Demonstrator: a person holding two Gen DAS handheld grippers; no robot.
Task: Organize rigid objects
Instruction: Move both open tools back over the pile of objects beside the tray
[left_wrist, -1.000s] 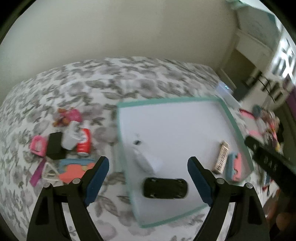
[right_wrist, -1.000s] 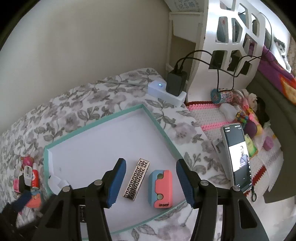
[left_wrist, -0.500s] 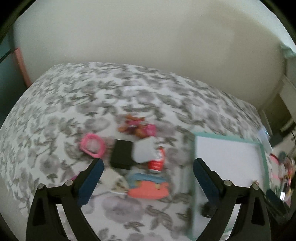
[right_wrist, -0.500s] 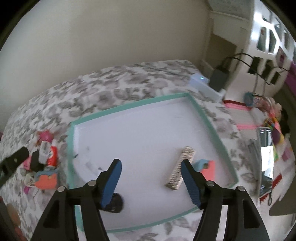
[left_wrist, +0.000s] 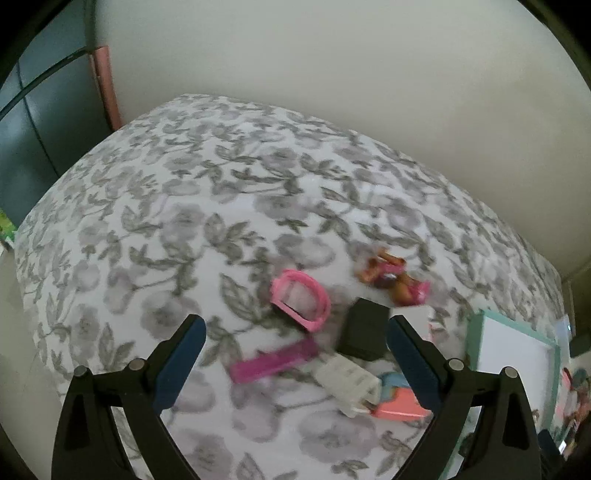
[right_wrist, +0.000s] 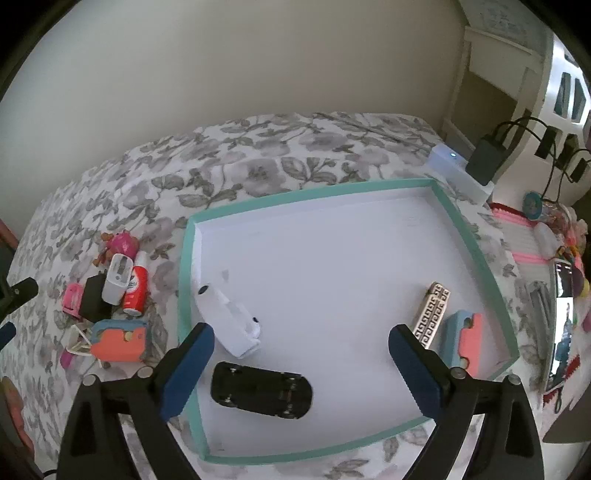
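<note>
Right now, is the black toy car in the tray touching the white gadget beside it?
Apart. In the right wrist view, a strip of bare tray floor shows between the black toy car and the white gadget.

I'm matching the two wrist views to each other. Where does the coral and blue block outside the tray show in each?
Left wrist: coral and blue block at lower right, beside the right fingertip.
Right wrist: same block at lower left, left of the tray.
Shared landmark: the teal-rimmed tray.
</note>
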